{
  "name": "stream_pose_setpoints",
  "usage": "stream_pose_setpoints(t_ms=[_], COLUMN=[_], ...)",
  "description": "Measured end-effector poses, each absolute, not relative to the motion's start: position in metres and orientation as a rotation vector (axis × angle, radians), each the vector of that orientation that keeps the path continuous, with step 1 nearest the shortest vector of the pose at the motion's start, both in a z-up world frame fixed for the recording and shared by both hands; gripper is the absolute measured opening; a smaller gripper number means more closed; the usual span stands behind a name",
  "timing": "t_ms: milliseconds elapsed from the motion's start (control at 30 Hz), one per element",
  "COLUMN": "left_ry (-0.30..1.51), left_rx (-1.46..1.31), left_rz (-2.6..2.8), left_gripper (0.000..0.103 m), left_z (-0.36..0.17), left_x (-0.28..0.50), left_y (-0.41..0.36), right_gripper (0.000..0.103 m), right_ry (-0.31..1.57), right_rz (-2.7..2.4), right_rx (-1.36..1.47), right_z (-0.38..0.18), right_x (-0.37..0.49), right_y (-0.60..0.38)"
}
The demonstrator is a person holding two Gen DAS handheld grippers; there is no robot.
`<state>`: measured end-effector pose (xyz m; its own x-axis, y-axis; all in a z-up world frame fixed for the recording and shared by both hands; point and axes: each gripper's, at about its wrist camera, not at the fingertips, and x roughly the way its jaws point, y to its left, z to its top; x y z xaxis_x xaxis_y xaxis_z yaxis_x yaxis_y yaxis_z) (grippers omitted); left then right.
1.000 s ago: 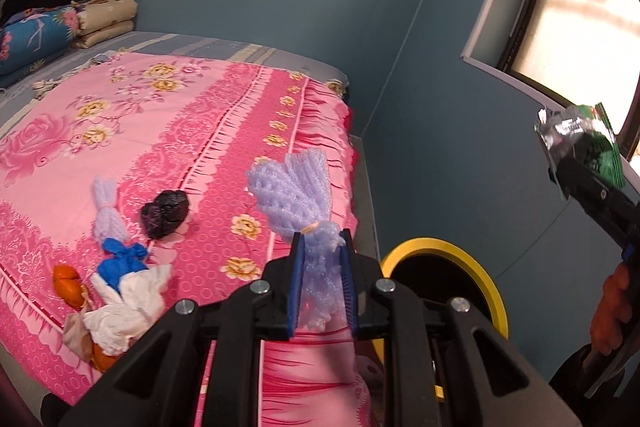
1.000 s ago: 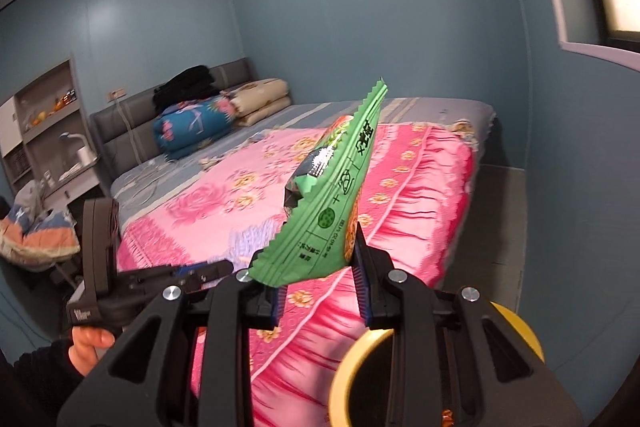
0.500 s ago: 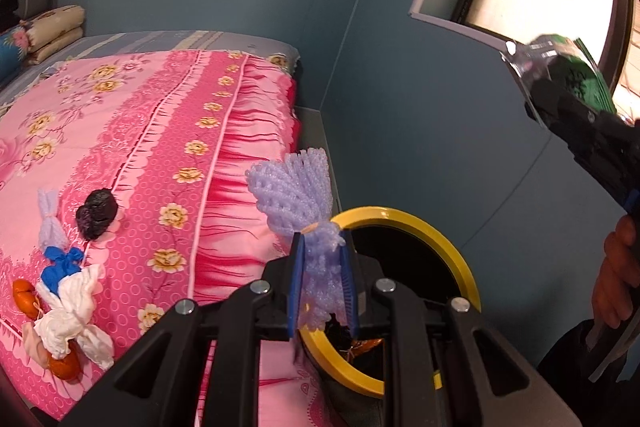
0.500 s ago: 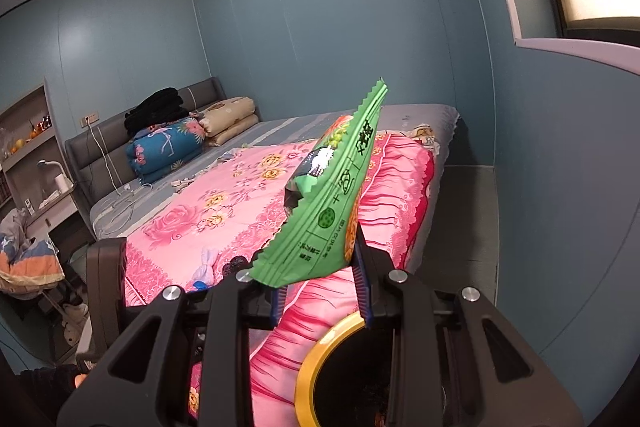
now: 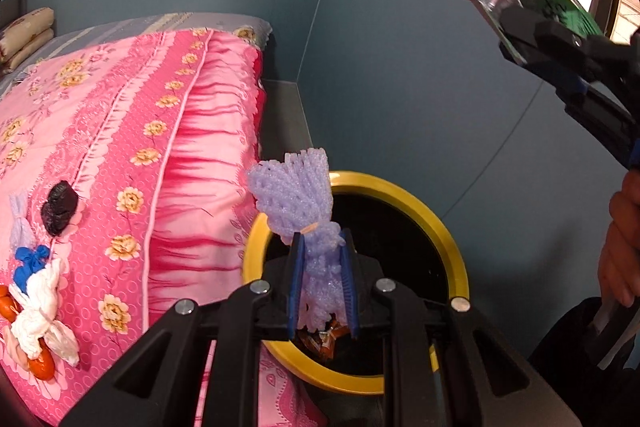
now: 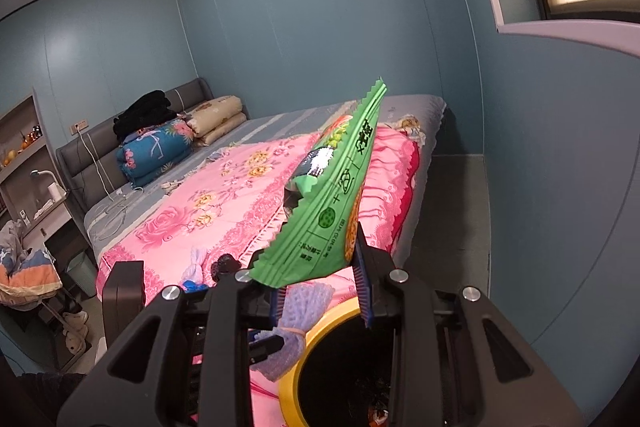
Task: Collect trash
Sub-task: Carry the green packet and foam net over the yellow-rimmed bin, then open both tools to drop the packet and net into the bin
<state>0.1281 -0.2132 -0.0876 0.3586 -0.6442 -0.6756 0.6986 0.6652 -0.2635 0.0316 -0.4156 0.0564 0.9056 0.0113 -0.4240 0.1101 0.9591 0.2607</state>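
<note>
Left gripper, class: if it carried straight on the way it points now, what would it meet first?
Probably the yellow-rimmed bin: the left gripper, clamped on the purple foam net, angles down toward its open mouth, though depth is hard to judge.

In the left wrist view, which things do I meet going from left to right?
White crumpled bag → black wad → pink bedspread → purple foam net in the left gripper → yellow-rimmed bin → green wrapper in the right gripper.
</note>
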Motion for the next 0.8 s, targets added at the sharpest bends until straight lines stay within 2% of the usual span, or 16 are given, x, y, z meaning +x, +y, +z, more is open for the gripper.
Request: stream_pose_setpoints(t_ms=[300, 400, 467, 567, 600, 800], left_ry=[0.864, 0.871, 0.858, 0.845, 0.842, 0.82], left_rx=[0.111, 0.098, 0.103, 0.108, 0.106, 0.084], left_rz=[-0.911, -0.923, -0.927, -0.93, -0.929, -0.92], left_gripper=[0.017, 0.019, 0.023, 0.034, 0.042, 0.063], left_z=[-0.099, -0.101, -0.099, -0.097, -0.096, -0.092], left_x=[0.118, 0.119, 0.117, 0.115, 0.114, 0.114], left_y=[-0.232, -0.232, -0.232, -0.231, -0.23, -0.221], right_gripper=[0.028, 0.033, 0.037, 0.048, 0.05, 0.057], right_ry=[0.447, 0.442, 0.437, 0.422, 0.418, 0.383], right_rz=[-0.055, -0.063, -0.07, -0.08, -0.087, -0.126], right_rx=[0.307, 0.31, 0.314, 0.331, 0.332, 0.344], right_z=[0.049, 0.05, 0.05, 0.051, 0.05, 0.053], right_x=[0.032, 0.032, 0.033, 0.03, 0.03, 0.019], right_y=[-0.42, -0.419, -0.42, -0.422, -0.424, -0.43])
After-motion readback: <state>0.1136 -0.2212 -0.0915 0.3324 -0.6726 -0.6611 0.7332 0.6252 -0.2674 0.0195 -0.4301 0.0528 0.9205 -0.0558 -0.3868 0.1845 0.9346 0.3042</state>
